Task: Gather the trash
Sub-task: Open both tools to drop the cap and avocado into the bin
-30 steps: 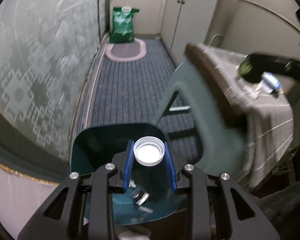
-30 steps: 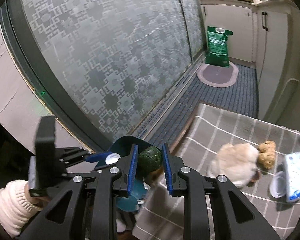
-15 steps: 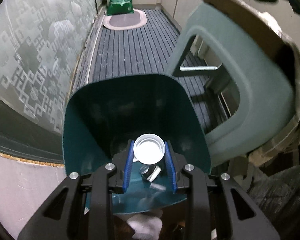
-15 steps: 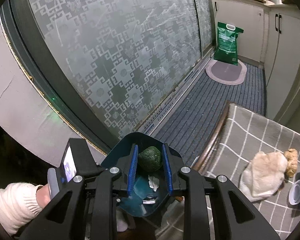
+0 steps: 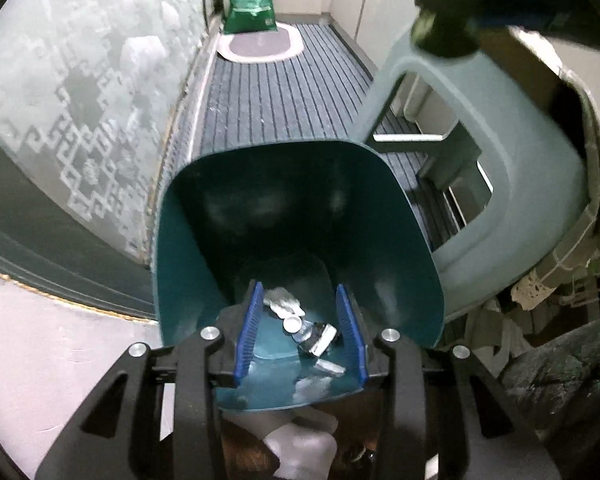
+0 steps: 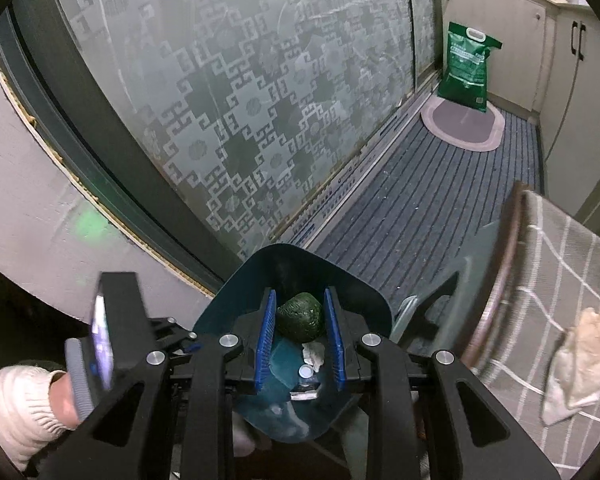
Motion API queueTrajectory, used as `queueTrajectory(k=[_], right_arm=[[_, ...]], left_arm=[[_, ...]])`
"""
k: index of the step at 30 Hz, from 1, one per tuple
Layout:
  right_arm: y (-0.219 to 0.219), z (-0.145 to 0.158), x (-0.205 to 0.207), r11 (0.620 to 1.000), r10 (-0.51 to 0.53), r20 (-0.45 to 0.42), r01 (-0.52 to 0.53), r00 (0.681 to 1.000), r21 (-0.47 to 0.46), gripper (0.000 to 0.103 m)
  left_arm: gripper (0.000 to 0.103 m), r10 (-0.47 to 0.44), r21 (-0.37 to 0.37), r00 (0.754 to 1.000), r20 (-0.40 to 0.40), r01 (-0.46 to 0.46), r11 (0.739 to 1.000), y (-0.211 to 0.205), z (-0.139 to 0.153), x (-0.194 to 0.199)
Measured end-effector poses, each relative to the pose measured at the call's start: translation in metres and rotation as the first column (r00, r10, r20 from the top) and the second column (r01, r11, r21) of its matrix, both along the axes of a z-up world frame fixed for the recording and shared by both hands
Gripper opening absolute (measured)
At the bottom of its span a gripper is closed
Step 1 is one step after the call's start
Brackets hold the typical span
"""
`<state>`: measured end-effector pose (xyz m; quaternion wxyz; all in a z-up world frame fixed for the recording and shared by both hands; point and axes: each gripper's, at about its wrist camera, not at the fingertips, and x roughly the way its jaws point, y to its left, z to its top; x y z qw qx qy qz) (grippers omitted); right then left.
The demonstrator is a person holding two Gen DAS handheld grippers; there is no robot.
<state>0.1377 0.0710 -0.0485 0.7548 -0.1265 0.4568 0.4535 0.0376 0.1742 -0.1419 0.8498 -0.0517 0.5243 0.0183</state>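
A teal bin (image 5: 400, 248) stands on the floor under both grippers. My left gripper (image 5: 298, 292) reaches into its mouth; its jaws are opening with nothing between the pads. A white-capped bottle (image 5: 310, 332) lies at the bin's bottom beside a crumpled white scrap (image 5: 282, 302). My right gripper (image 6: 300, 300) is shut on a dark green lump (image 6: 301, 316) and holds it over the bin (image 6: 364, 296). In the left wrist view that lump (image 5: 440, 40) shows blurred at the top right. The bottle (image 6: 306, 380) and scrap (image 6: 312, 352) also show below the lump.
A pale blue plastic chair (image 5: 500, 152) stands right of the bin, against a table with a checked cloth (image 6: 560, 260) and a beige rag (image 6: 580, 356). A frosted glass door (image 6: 260, 80) runs along the left. Far off are a green bag (image 6: 466, 68) and an oval mat (image 6: 464, 128).
The left gripper sank into the bin, opened and let go of the white-capped bottle, which now lies at the bottom. The right gripper carried the green lump from the table's edge to over the bin.
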Motion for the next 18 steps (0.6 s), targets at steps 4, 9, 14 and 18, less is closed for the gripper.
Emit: queueTrajectory(k=[4, 9, 14, 18], right_arm=[[0.012, -0.009, -0.002, 1.0, 0.007, -0.006, -0.007, 1.0, -0.019, 0.025], [0.026, -0.025, -0.007, 0.999, 0.019, -0.021, -0.02, 1.0, -0.05, 0.024], [0.036, -0.042, -0.009, 0.996, 0.025, -0.034, -0.028, 0.999, -0.088, 0.024], [0.042, -0.056, -0.013, 0.991, 0.035, -0.044, -0.04, 0.998, -0.126, 0.024]], left_arm=[[0.035, 0.029, 0.014, 0.998, 0.062, -0.03, 0.999, 0.008, 0.018, -0.008], [0.033, 0.069, 0.029, 0.984, 0.167, -0.075, 0.997, 0.02, 0.052, -0.022], [0.028, 0.097, 0.039, 0.964, 0.248, -0.11, 0.993, 0.026, 0.08, -0.033], [0.026, 0.108, 0.036, 0.945, 0.307, -0.124, 0.992, 0.027, 0.101, -0.042]])
